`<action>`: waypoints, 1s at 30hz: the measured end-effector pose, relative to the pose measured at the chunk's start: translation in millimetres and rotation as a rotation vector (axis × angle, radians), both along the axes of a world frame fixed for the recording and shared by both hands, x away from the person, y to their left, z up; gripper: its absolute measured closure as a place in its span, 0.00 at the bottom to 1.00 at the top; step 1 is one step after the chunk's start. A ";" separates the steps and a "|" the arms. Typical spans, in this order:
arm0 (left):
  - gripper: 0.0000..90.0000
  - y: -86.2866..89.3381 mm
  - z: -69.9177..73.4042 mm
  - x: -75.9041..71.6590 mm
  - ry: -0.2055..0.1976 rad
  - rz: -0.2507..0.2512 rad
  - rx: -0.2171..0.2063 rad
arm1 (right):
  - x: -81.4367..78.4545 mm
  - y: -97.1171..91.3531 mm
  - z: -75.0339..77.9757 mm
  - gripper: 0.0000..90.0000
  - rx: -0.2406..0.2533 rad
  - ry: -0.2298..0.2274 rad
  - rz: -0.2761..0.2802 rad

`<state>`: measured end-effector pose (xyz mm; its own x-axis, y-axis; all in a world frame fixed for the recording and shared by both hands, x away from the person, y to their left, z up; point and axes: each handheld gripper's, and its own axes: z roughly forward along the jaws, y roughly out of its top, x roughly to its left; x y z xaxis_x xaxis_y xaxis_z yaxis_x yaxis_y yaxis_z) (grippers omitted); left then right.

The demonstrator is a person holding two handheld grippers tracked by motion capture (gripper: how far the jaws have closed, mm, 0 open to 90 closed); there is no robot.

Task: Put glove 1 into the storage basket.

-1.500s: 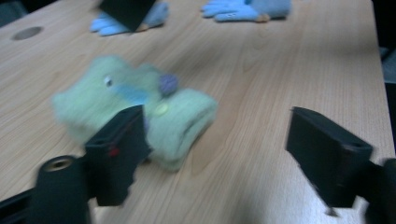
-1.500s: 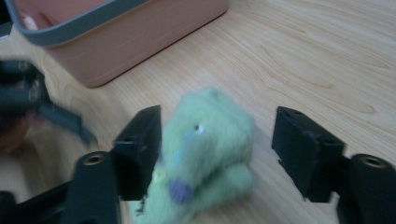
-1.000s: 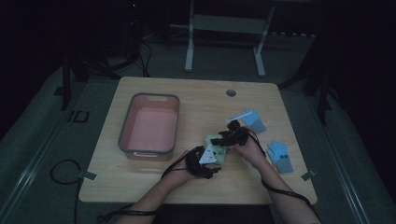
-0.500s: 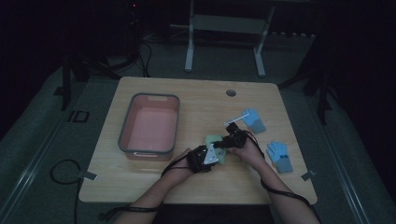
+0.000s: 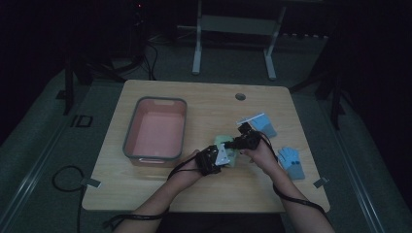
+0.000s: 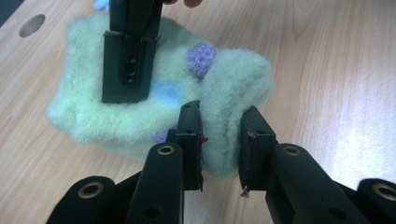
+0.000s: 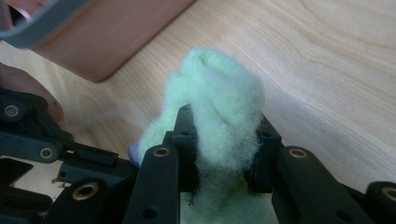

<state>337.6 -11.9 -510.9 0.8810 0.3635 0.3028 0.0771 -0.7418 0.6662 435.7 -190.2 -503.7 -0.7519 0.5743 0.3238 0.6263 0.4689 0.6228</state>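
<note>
A fuzzy pale-green mitten [image 6: 154, 100] with purple and blue dots lay on the wooden table [image 5: 204, 99], near its front middle, between the two hands. The left gripper [image 6: 219, 144] had just been closing, and its pads were clenched on a fold of the mitten at one end. The right gripper [image 7: 219, 140] had also been closing and pinched a bunched-up part of the same mitten, fluff bulging up between its jaws. In the left gripper view, the right gripper's black jaw came down onto the mitten's far part and covered some of it.

To the left of the hands stood a grey-rimmed bin [image 5: 158, 128] with a pink inside, and nothing could be seen in it. To the right lay a light-blue glove [image 5: 293, 162] near the table's right edge, and farther back a blue folded item [image 5: 261, 124] that was too dim to name. A round hole [image 5: 240, 96] sat in the tabletop toward the far side.

In the high view the mitten was mostly hidden by the grippers and hands, and the room around the table was dark.
</note>
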 end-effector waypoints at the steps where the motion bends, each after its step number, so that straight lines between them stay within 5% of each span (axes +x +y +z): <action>1: 0.82 0.6 3.1 0.0 0.003 0.001 -0.003 | -0.4 -0.1 2.8 0.78 0.003 -0.005 -0.002; 17: 0.82 18.6 52.6 -0.6 -0.057 0.030 0.008 | 2.9 14.8 52.7 0.78 0.048 -0.059 0.020; 30: 0.82 57.0 79.6 1.3 -0.082 0.086 0.008 | 11.9 57.0 85.5 0.78 0.051 -0.096 0.065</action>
